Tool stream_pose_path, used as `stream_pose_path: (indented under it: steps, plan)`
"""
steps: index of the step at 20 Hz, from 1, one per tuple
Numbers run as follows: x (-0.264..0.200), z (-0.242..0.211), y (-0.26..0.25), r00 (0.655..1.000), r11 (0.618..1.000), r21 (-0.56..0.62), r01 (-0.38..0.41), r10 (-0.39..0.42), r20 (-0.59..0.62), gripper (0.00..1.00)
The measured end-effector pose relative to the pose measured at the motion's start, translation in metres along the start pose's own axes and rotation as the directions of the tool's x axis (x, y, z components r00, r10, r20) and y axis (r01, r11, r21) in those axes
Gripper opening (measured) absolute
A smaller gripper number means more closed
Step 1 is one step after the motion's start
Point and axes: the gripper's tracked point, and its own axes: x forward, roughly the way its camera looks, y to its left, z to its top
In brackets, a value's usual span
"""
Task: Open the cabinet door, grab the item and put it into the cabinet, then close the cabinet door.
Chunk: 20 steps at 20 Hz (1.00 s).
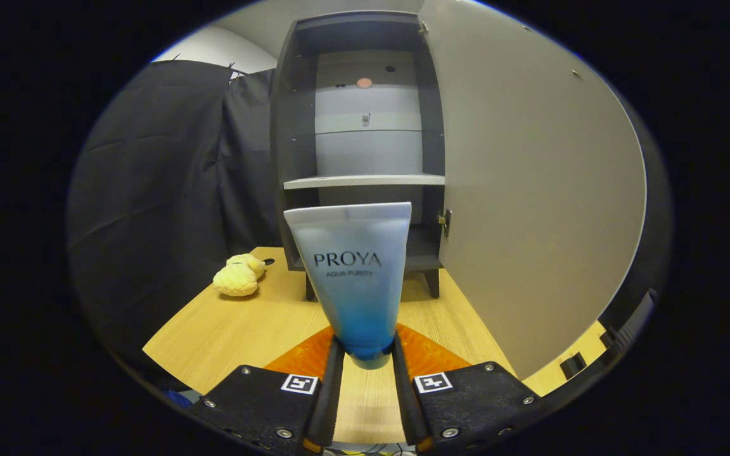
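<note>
A blue-and-white tube (355,272) stands upright between my fingers, cap end down, and my gripper (365,354) is shut on its lower part. It hangs a little above the wooden table (232,329). Beyond it stands a dark cabinet (365,126) with a pale shelf (365,181) across its middle. Its grey door (530,202) is swung wide open to the right. The tube hides the lower compartment's front.
A yellow plush toy (238,276) lies on the table to the left of the cabinet. Black cloth (162,190) walls the left side. The open door reaches forward along the right of my fingers.
</note>
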Motion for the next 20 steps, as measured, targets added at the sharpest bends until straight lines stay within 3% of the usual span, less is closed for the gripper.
stream_pose_path:
  steps: [3, 7, 11, 20]
  plan:
    - [0.005, 0.03, 0.0, 1.0, 0.999, -0.043, 0.017, -0.018, -0.016, 0.41]
    - [0.027, 0.083, 0.004, 0.998, 0.995, -0.099, 0.024, -0.019, 0.058, 0.41]
    - [0.055, 0.123, 0.008, 0.997, 0.996, -0.085, 0.024, -0.018, 0.08, 0.41]
    - [0.154, 0.226, 0.017, 0.984, 0.991, -0.131, -0.003, 0.027, 0.177, 0.41]
